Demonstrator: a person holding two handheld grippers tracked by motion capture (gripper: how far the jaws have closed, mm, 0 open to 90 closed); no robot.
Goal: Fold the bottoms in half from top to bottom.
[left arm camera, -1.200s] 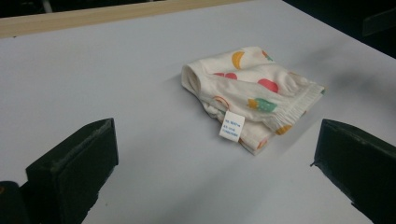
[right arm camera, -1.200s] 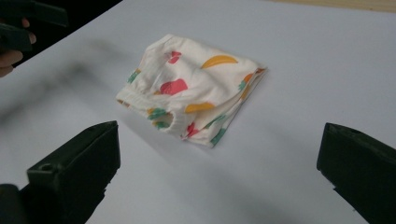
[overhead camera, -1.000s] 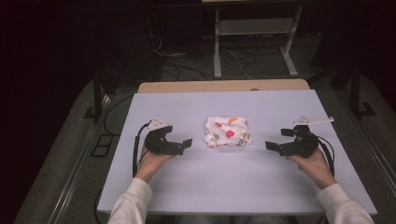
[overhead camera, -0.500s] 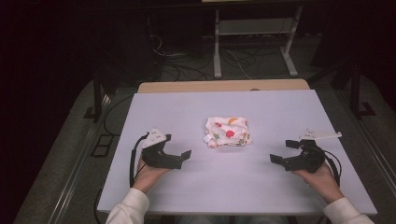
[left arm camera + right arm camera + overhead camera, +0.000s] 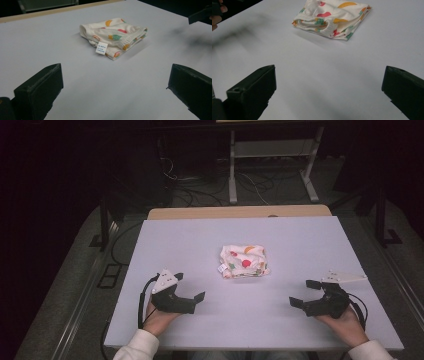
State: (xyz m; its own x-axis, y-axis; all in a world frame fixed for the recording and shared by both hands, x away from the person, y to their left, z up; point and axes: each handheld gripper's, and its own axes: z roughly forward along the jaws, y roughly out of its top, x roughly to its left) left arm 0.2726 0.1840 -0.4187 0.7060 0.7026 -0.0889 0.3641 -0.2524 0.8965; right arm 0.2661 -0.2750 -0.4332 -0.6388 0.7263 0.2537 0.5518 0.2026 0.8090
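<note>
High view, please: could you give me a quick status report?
Left gripper and right gripper open, empty. Folded white cloth with coloured fruit print lies mid-table, untouched. Nothing between grippers and cloth.

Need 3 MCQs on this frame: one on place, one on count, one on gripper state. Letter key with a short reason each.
1. Where does the folded cloth lie?
A. near the middle of the table
B. at the near left corner
C. on the floor

2. How many white tags hang from the cloth?
A. none
B. one
C. three

3. How do the jaws of the left gripper and the right gripper stand?
A. both clamped on the cloth
B. one shut, one open
C. both open, holding nothing

Key: 1 A, the high view shows it central, between and beyond the grippers. 2 B, the left gripper view shows a single tag. 3 C, each gripper view shows wide-apart jaws over bare table.
</note>
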